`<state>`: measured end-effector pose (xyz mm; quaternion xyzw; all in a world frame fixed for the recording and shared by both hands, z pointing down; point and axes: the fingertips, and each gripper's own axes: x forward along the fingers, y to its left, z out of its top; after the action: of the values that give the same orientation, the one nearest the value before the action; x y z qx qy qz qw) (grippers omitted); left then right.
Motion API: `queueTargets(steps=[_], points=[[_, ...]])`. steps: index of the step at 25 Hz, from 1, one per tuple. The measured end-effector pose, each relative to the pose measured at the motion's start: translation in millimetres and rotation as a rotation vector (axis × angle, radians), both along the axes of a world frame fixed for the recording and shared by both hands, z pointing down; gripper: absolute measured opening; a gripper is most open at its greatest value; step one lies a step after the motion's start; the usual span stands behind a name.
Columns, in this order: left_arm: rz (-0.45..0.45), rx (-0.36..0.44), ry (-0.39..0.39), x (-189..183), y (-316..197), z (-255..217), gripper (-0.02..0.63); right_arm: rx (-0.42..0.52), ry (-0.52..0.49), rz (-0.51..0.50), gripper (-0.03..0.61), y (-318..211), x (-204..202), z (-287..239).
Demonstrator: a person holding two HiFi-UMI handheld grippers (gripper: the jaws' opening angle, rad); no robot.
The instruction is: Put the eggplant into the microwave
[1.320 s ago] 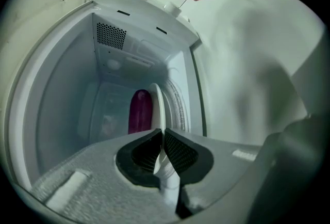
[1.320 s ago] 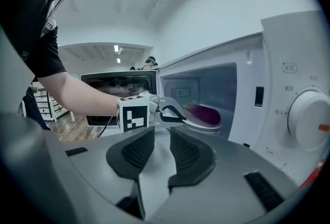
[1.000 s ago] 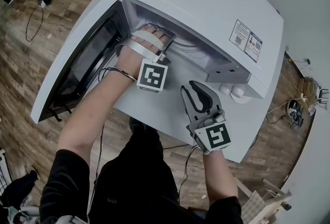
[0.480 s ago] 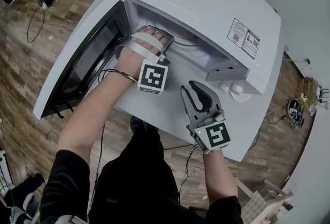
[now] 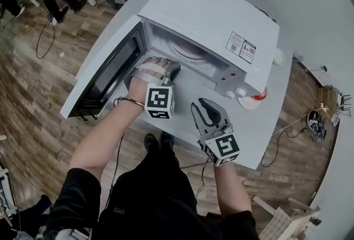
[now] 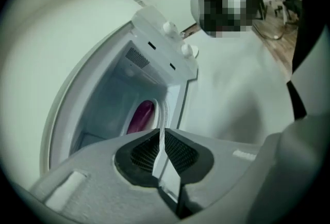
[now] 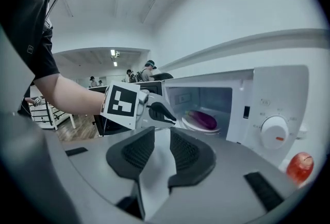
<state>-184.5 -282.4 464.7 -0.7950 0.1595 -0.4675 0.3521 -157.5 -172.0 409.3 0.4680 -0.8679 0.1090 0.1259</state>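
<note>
The purple eggplant (image 7: 202, 118) lies on the white turntable plate (image 7: 192, 126) inside the open white microwave (image 5: 210, 12); the left gripper view shows the eggplant (image 6: 140, 116) deep in the cavity too. My left gripper (image 5: 172, 71) hovers at the mouth of the cavity, its black fingers (image 7: 161, 112) shut with nothing between them (image 6: 161, 132). My right gripper (image 5: 207, 113) hangs over the white table in front of the control panel, jaws a little apart and empty (image 7: 162, 138).
The microwave door (image 5: 105, 76) swings open to the left. Two knobs (image 5: 235, 91) sit on the panel, and a red round object (image 5: 260, 95) rests beside the microwave's right end. The white table (image 5: 265, 134) ends near me; wooden floor and people lie beyond.
My left gripper has drawn back and up from inside the cavity to its mouth. The right gripper has shifted slightly toward me. The eggplant stays on the plate.
</note>
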Motion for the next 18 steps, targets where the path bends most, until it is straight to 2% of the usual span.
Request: queueTargets(steps=[6, 13, 18], points=[[-0.075, -0.177, 0.162, -14, 62, -43, 0.031, 0.014, 0.015, 0.031, 0.098, 30, 8, -47], [-0.188, -0.397, 0.369, -38, 101, -87, 0.031, 0.042, 0.014, 0.058, 0.095, 57, 11, -90], [-0.239, -0.493, 0.451, -51, 128, -106, 0.031, 0.043, 0.016, 0.063, 0.092, 68, 12, -104]])
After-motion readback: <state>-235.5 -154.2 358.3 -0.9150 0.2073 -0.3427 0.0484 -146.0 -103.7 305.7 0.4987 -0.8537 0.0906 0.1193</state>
